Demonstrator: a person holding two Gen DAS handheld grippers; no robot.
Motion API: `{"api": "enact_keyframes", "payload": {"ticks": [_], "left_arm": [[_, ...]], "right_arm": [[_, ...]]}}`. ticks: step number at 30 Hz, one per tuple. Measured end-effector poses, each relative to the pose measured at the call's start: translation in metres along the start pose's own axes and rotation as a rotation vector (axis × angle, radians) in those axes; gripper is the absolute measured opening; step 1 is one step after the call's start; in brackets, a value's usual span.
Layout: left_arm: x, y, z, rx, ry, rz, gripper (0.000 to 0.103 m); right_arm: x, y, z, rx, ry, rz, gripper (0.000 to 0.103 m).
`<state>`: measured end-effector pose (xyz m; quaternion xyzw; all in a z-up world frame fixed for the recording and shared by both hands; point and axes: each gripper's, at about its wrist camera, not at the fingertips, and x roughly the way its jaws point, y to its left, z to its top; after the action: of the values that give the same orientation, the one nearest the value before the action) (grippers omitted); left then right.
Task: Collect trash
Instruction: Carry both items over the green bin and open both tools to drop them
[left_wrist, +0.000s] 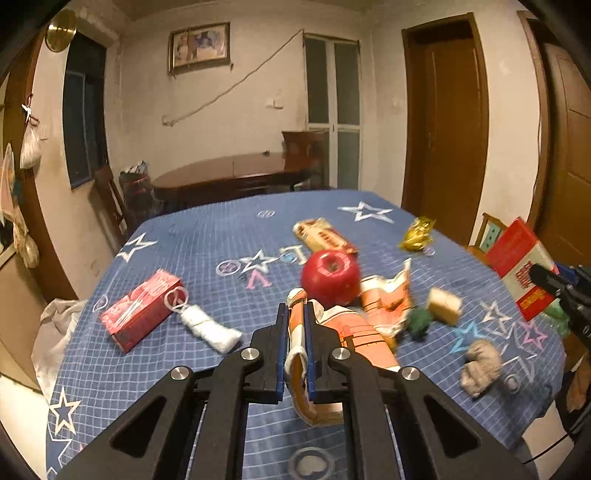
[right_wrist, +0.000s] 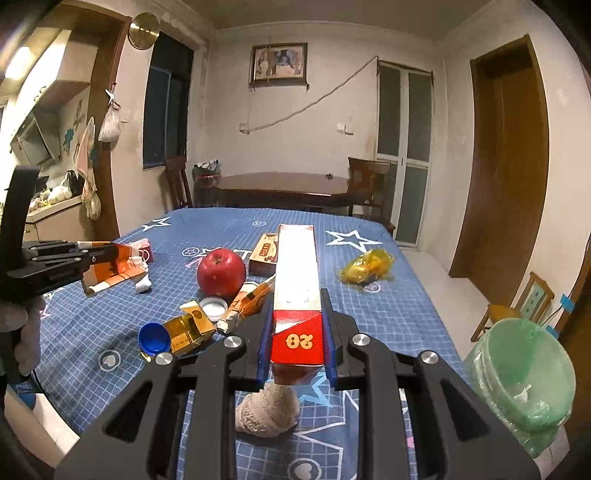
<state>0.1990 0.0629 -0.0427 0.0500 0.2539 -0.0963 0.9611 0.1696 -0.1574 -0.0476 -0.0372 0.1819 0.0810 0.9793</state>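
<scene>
Trash lies scattered over the blue star-patterned table (left_wrist: 207, 236) around a red apple (left_wrist: 330, 275). Left gripper (left_wrist: 295, 350) has its fingers clamped on a flattened orange-and-white carton (left_wrist: 354, 332), lifted off the cloth. Right gripper (right_wrist: 297, 332) has its fingers closed on a long red-and-white box (right_wrist: 297, 266), held above the table. Green-lined bin (right_wrist: 524, 384) stands just beside the table's right edge.

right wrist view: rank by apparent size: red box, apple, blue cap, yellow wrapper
1. red box, though it sits in the hand-held gripper right at the lens, so nearness inflates it
2. apple and yellow wrapper look about alike; not ranking them
3. blue cap
</scene>
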Motion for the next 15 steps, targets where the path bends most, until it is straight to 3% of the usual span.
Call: {"api": "enact_keyframes", "payload": {"ticks": [15], "left_arm": [[-0.008, -0.103, 0.046, 0.039, -0.115, -0.136, 0.009]], "right_arm": [[-0.026, -0.034, 0.018, -0.028, -0.057, -0.082, 0.021]]}}
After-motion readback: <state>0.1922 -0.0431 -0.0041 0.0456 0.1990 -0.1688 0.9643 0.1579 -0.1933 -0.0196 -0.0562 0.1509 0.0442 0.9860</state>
